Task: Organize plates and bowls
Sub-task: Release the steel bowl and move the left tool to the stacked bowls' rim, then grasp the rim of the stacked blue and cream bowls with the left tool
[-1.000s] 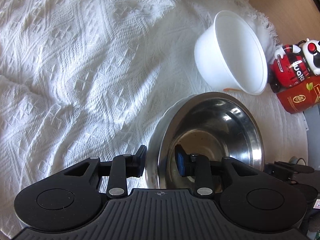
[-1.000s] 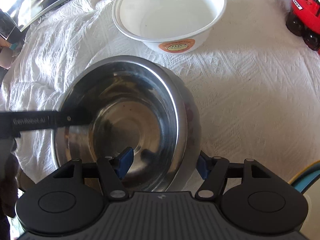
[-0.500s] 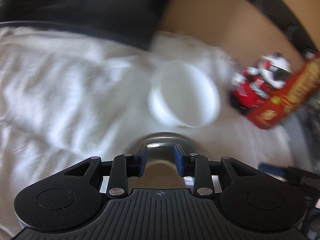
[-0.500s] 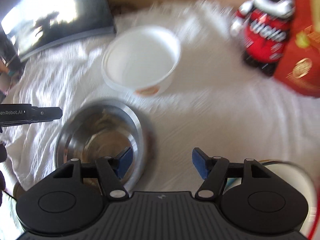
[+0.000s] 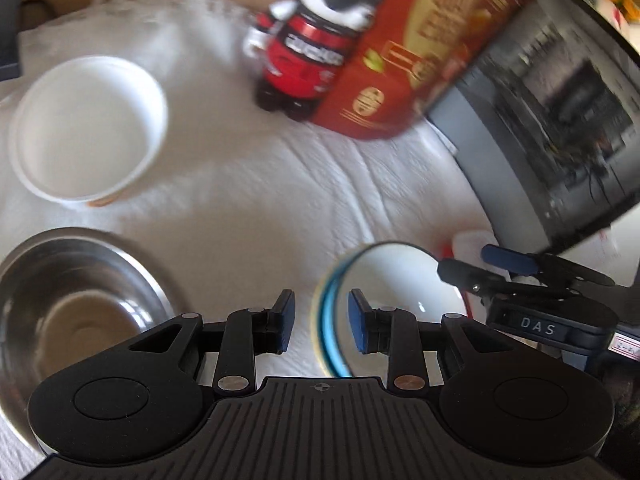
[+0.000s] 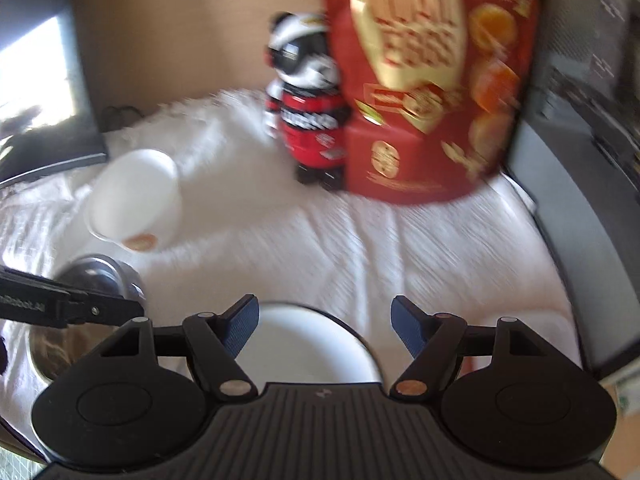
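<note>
Both grippers have left the shiny steel bowl (image 5: 76, 308), now at nine o'clock. The left gripper (image 5: 320, 322), released, straddles the blue-rimmed white bowl's (image 5: 384, 280) edge. Only the right view shows the right gripper (image 6: 324, 330) spread wide above it.

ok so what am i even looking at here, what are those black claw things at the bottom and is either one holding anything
Those are two hand-held grippers; a camera on each looks along its fingers. The left gripper and right gripper are both open and hold nothing. On the white cloth lie a steel bowl, a white bowl and a blue-rimmed plate, which shows between both grippers' fingers. Behind stand a panda figure and a red snack bag. The right gripper also shows in the left view.
</note>
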The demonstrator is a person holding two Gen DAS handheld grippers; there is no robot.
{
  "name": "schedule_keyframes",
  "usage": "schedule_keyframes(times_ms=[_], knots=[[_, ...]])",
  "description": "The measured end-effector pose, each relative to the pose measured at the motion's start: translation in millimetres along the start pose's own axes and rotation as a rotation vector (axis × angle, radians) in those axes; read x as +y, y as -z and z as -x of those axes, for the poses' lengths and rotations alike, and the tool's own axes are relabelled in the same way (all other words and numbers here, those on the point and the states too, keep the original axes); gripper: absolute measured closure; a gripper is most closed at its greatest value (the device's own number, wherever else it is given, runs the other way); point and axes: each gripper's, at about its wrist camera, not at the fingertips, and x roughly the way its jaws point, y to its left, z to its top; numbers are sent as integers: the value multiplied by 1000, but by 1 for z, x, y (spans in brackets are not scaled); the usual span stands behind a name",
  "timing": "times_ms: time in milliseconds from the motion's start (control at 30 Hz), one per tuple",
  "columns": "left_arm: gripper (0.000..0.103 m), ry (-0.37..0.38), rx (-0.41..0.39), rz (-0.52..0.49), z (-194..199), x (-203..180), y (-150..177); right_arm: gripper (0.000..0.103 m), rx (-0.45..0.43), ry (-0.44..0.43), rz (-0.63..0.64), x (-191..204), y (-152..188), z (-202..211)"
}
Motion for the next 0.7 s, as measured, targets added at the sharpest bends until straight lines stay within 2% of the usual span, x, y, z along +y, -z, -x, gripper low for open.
schedule_keyframes(times_ms=[233,433,700], knots=[[71,-22,65,-35,-22,-13,1,29,75,-12,-106,-37,28,-6],[71,-121,79,-72,-32,-16,7,30,131,-23,-111,-40,41,-18],[70,-117,101,-29,-40,-7,5,30,193,-35,-103,-40,50,-32]])
